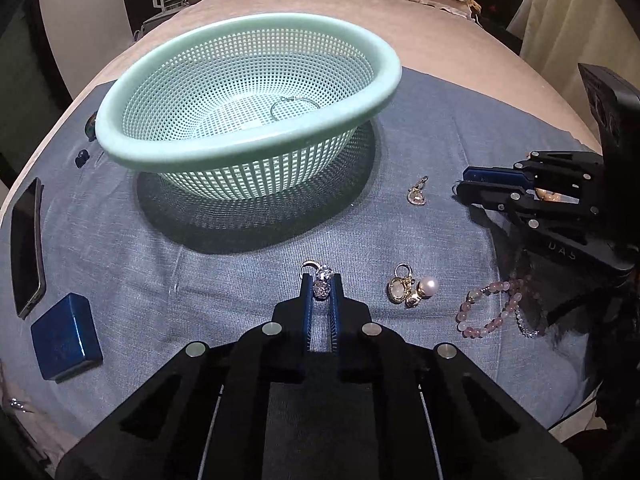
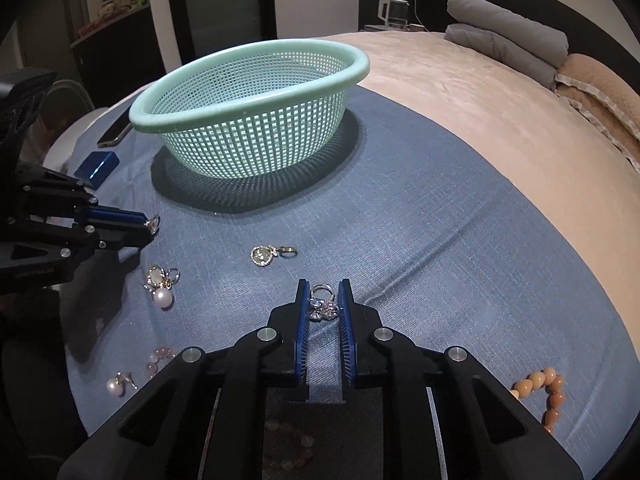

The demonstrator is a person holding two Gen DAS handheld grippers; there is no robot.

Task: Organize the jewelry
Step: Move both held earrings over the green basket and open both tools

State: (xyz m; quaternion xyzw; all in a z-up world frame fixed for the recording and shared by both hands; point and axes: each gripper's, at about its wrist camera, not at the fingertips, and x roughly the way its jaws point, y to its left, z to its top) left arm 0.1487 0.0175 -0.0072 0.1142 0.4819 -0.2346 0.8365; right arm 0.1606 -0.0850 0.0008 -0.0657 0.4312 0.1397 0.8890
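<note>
A mint-green mesh basket (image 1: 248, 152) (image 2: 256, 144) stands on the blue cloth (image 1: 224, 272); a thin hoop earring (image 1: 295, 107) lies inside it. My left gripper (image 1: 321, 286) is shut on a crystal earring (image 1: 321, 285) low over the cloth; it also shows in the right wrist view (image 2: 150, 224). My right gripper (image 2: 323, 300) is closed around a second crystal earring (image 2: 322, 303), pinching it at the cloth; it shows in the left wrist view (image 1: 460, 186). Loose on the cloth: a gold drop earring (image 1: 417, 194) (image 2: 272, 254), gold-and-pearl earrings (image 1: 412, 289) (image 2: 162, 284), a pink bead bracelet (image 1: 490, 312).
A phone (image 1: 26, 246) and a blue box (image 1: 66, 336) lie at the cloth's left side. An orange bead bracelet (image 2: 546, 394) and a pearl earring (image 2: 120, 384) lie near the right gripper. The beige bed (image 2: 480, 120), folded grey blankets (image 2: 504, 36) lie beyond.
</note>
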